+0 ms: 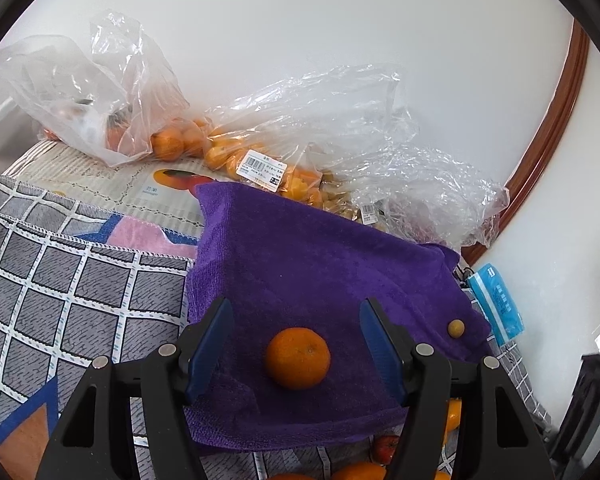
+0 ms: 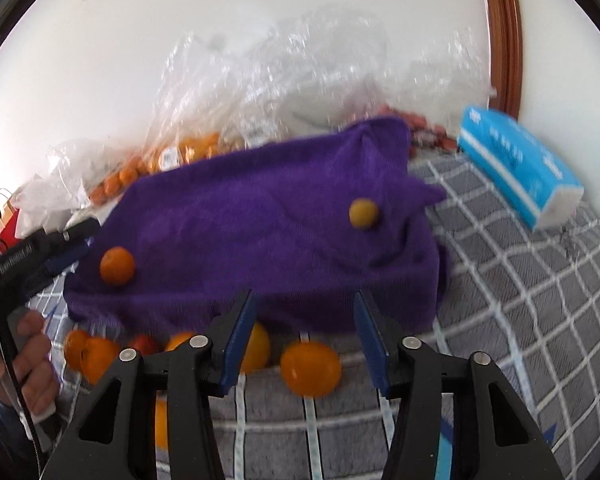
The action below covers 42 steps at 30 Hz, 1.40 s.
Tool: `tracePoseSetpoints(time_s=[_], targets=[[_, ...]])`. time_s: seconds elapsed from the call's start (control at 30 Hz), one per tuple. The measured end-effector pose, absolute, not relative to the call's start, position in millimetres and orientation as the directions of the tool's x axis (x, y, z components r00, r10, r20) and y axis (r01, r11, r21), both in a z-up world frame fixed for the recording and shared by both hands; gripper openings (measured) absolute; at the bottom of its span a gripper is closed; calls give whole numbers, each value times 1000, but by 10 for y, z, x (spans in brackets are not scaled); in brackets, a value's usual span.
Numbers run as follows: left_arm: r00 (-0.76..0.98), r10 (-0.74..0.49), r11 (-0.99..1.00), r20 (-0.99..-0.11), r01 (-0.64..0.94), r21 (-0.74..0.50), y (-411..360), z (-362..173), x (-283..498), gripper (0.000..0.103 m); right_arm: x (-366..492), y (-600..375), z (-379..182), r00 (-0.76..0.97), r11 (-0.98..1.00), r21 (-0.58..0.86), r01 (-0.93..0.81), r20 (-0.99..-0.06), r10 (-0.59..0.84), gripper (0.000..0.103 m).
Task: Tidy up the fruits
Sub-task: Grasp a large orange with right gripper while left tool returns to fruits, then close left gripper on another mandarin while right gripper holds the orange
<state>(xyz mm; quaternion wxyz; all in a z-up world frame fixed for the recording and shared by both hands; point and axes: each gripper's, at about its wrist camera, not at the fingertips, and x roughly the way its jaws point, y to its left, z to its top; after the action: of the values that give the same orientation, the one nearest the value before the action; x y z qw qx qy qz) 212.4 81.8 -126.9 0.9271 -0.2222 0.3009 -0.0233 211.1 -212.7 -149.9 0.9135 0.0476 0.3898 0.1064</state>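
left gripper [image 1: 296, 320]: jaws spread, pinching nothing | mandarin [image 1: 297, 358] on purple towel [image 1: 300, 248] between its fingers, untouched | right gripper [image 2: 304, 312]: jaws apart, empty | orange [image 2: 310, 368] on checked cloth [image 2: 520, 320] between its fingers, no contact

Blue tissue pack [image 2: 520, 168] on grey checked cloth [image 2: 520, 300], brown door frame [image 1: 556, 136] behind
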Motion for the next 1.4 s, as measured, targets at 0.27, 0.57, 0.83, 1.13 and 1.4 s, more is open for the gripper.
tracePoseSetpoints(time_s=[0.27, 0.57, 0.83, 1.13, 1.4], targets=[[824, -161, 898, -543, -106, -427, 835, -1266, 2091, 65, 2055, -2045, -1671, 629, 982, 115, -150, -755, 185, 34], [819, -194, 923, -540, -34, -384, 656, -1030, 1980, 63, 1866, -2144, -1579, 680, 990, 93, -106, -720, 140, 34], [765, -196, 948, -613, -13, -319, 568, -1048, 1574, 64, 1833, -2203, -1511, 708, 992, 103, -74, -695, 125, 34], [715, -244, 945, -656, 23, -326, 569, -1328, 1382, 65, 1808, -2172, -1481, 718, 993, 87, -85, -685, 122, 34], [685, -234, 960, -690, 49, -277, 414, -1432, 1384, 63, 1818, -2195, -1493, 716, 991, 100, -85, -685, 131, 34]])
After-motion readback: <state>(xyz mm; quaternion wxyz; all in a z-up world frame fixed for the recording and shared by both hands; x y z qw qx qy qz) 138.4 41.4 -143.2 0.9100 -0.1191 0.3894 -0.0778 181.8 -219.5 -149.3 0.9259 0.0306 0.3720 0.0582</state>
